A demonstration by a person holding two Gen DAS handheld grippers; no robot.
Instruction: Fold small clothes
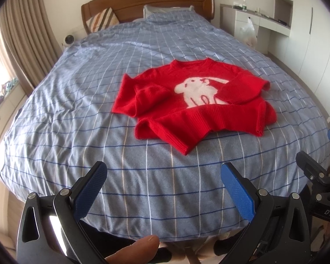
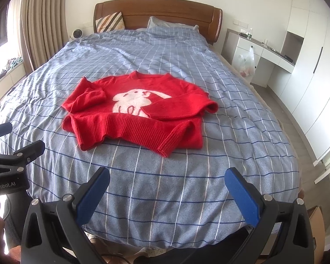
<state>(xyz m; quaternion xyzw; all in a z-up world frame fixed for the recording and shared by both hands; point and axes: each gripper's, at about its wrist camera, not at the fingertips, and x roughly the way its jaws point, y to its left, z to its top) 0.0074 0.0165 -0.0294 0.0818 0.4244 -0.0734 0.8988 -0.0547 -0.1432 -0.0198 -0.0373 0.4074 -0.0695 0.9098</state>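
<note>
A red sweater [image 2: 138, 112] with a white rabbit lies face up near the middle of a checked blue bedspread [image 2: 165, 187], both sleeves folded inward, hem rumpled. The left gripper [image 1: 164, 189] and right gripper [image 2: 167, 192] hover above the bed's near edge, jaws spread wide, holding nothing. Pinching the hem corners evenly should keep the fold square.

Both wrist views look from the foot of the bed [image 1: 143, 187] toward the headboard [image 2: 158, 11], set back; both share the sweater [image 2: 134, 112] mid-frame.
</note>
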